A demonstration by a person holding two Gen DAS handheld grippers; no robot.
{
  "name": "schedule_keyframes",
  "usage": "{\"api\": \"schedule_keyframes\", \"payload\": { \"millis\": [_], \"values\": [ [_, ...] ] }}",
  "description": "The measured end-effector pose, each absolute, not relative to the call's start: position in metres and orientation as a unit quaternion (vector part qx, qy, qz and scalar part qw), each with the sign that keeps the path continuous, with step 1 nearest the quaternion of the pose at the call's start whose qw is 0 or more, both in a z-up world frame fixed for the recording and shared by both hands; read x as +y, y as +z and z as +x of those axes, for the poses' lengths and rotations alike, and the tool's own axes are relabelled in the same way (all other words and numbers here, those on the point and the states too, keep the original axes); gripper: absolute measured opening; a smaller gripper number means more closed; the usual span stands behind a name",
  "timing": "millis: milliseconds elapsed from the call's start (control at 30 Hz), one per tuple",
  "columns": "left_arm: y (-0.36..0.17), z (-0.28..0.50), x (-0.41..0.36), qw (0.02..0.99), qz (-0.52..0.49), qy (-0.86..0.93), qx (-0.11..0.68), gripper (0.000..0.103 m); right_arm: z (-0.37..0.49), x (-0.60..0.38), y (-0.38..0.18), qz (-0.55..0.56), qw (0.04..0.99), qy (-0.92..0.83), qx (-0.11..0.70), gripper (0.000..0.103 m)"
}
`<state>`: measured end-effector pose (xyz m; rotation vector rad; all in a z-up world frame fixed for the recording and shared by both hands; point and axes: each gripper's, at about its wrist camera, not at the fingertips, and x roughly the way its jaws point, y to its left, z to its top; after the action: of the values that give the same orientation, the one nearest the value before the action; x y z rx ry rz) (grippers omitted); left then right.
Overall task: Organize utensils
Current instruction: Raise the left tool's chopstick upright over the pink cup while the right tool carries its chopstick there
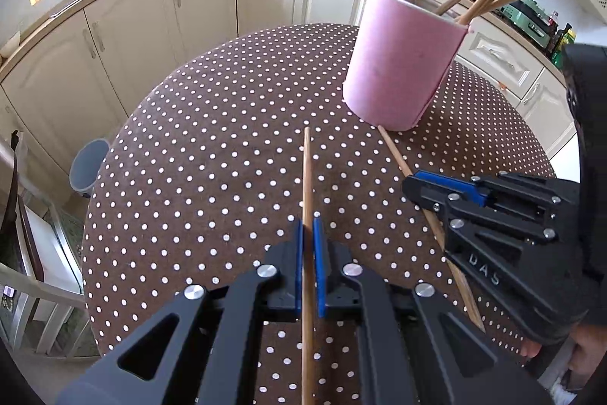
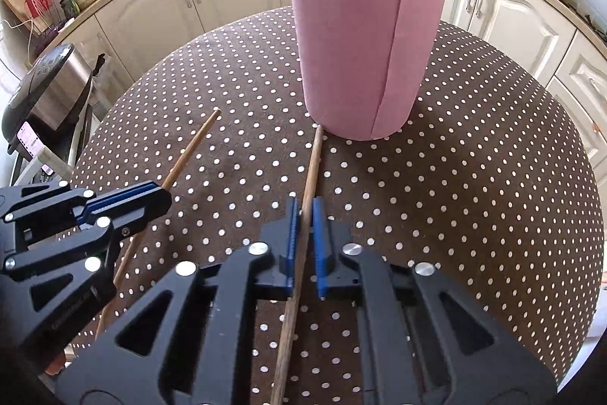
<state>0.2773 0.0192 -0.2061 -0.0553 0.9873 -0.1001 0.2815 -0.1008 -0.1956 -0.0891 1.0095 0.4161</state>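
Note:
A pink cup [image 1: 398, 71] holding several wooden chopsticks stands on the round brown polka-dot table [image 1: 189, 158]. My left gripper [image 1: 308, 221] is shut on a chopstick [image 1: 306, 169] that points away across the cloth. To its right, my right gripper [image 1: 409, 183] sits over a second chopstick [image 1: 394, 152] whose far tip nearly touches the cup's base. In the right wrist view, the right gripper [image 2: 306, 204] is shut on that chopstick [image 2: 313, 162], just in front of the cup [image 2: 341, 44]. The left gripper [image 2: 165, 194] and its chopstick [image 2: 193, 143] lie to the left.
Cream kitchen cabinets [image 1: 132, 37] curve around behind the table. A grey bin [image 1: 89, 166] stands on the floor beyond the table's left edge, and a chair back [image 1: 38, 310] is at lower left. A rice cooker [image 2: 49, 90] sits on a stand to the left.

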Motion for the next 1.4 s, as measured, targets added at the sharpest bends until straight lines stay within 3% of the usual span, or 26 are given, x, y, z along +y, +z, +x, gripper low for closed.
{"api": "schedule_keyframes", "payload": {
  "millis": [267,1033,1400],
  "values": [
    [-0.198,0.27,0.008,0.884,-0.02,-0.059,0.462,0.006,0.28,-0.117,-0.188,0.012,0.845,0.233,0.482,0.006],
    [-0.119,0.24,0.005,0.92,-0.02,-0.098,0.378,0.006,0.22,-0.14,-0.076,0.053,0.899,0.278,0.334,0.006],
    [-0.088,0.225,-0.001,0.937,-0.02,-0.107,0.333,0.006,0.202,-0.14,-0.05,0.049,0.916,0.273,0.289,0.006]
  ]
}}
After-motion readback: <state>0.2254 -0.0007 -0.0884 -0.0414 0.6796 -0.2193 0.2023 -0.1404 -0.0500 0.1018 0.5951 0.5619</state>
